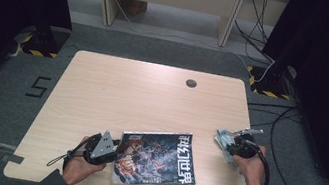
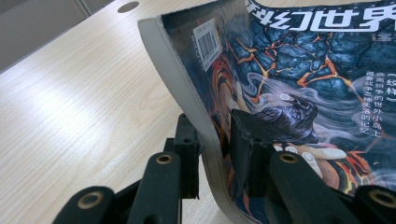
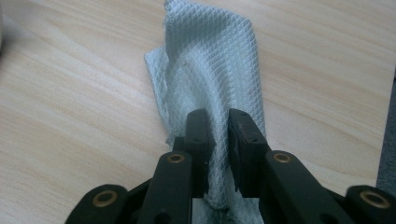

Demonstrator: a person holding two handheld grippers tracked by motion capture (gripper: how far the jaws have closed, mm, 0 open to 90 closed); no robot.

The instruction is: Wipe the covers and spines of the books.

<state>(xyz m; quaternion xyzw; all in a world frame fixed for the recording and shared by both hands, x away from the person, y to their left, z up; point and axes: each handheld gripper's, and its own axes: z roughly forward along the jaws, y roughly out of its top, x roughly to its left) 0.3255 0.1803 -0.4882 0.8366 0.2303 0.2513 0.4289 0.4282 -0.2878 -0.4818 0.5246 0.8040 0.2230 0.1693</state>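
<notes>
Pale wood table point(image 1: 117, 89) on grey carpet, rounded corners, a dark round grommet point(image 1: 191, 83) near the far edge; black curtains at both sides, a light desk frame and trailing cables point(image 1: 261, 17) on the floor behind, a painted "5" point(image 1: 37, 86) on the carpet to the left

Left gripper point(image 1: 115, 146) at the near left of the table, held in a hand point(image 1: 79, 167), clenched on the magazine point(image 1: 156, 158); one jaw under and one over the edge by the barcode, seen close in the left gripper view point(image 2: 210, 154), the cover point(image 2: 299, 70) curling up from the wood there; magazine lying near the front edge, slightly askew, dark lava-coloured art and white title facing up

Right gripper point(image 1: 225, 144) at the near right, in a hand point(image 1: 251, 170), clamped on a pale waffle-weave cloth point(image 3: 215, 70); fabric pinched between the jaws in the right gripper view point(image 3: 218, 154), the rest draped forward onto the wood; cloth point(image 1: 221, 141) close to the table's right edge

Magazine and cloth well apart; broad bare wood across the far half and the left side; little margin between magazine and front edge, little between cloth and right edge
</notes>
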